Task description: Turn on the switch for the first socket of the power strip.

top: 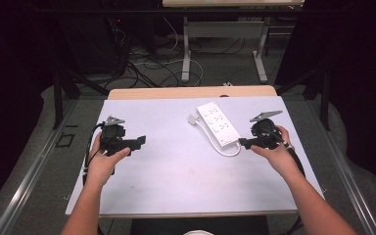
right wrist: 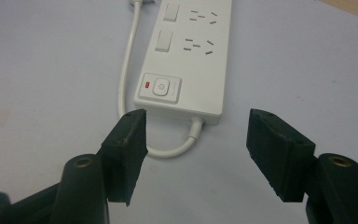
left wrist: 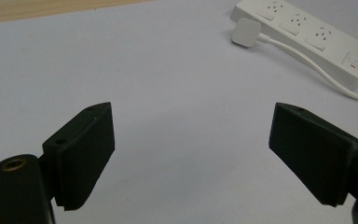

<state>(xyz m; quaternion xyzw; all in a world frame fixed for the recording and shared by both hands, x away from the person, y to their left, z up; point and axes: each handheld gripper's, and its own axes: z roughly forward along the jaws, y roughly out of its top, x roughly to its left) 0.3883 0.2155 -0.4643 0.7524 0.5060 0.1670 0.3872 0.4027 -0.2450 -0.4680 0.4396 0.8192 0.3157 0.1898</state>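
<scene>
No readable writing on power strip [right wrist: 192, 56] — left gripper [left wrist: 191, 154] jaws wide apart, empty; right gripper [right wrist: 196, 154] jaws apart, empty, near strip's switch end.

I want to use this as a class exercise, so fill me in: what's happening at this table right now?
A person sits at a table with a two-jaw gripper in each hand. The left gripper is open over bare tabletop, holding nothing. The right gripper is also open, its jaws pointed at the switch end of a white power strip, close to it but not gripping it. The strip's cord loops back along its side to the plug, which lies unplugged beside it.
</scene>
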